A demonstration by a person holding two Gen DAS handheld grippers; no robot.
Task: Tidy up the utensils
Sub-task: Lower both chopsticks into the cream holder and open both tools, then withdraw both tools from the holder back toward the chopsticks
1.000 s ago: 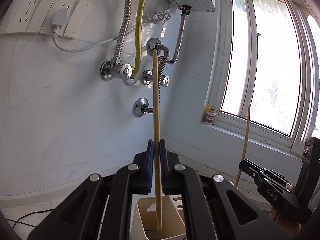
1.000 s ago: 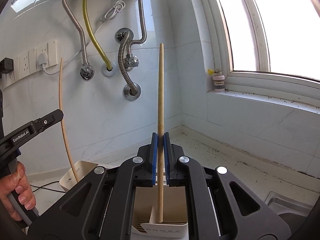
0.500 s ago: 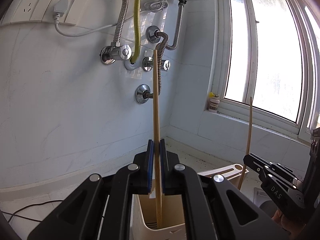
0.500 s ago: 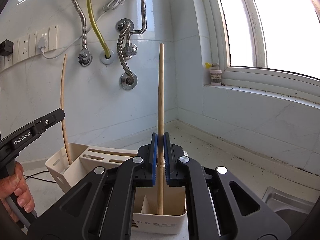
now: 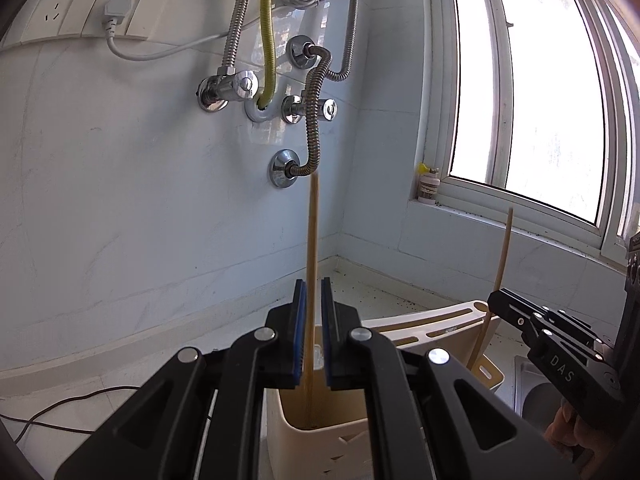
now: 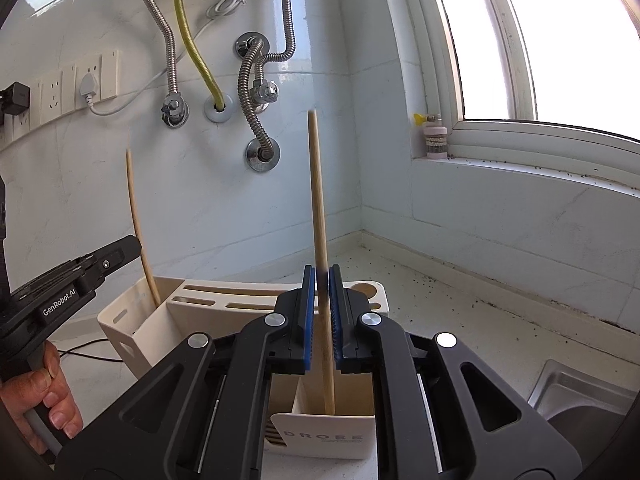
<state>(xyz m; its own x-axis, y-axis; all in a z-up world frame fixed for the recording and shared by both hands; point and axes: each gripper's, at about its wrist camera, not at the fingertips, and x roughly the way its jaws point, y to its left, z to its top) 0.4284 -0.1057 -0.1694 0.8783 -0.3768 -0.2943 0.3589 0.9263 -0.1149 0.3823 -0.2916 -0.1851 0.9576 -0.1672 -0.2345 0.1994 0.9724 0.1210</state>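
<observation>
Two wooden chopsticks upright over a cream utensil holder (image 6: 200,296), one in each gripper.

In the left wrist view, first chopstick (image 5: 312,240) at centre frame, motion-blurred, lower end down inside the holder's open compartment at bottom centre; standing between the blue pads of the left gripper (image 5: 313,292), jaws just now opening, a sliver of gap on either side and no pinch. In the right wrist view, second chopstick (image 6: 318,200) at centre, top leaning slightly left, tip inside a front compartment at bottom centre; clamped by the right gripper (image 6: 321,276), pads together on the shaft. Further out: left hand (image 6: 48,400) on a handle at lower left, yellow hose (image 6: 192,40) on the white wall at upper centre, small bottle (image 6: 434,140) on the window ledge at right, sink edge (image 6: 580,392) at lower right.
</observation>
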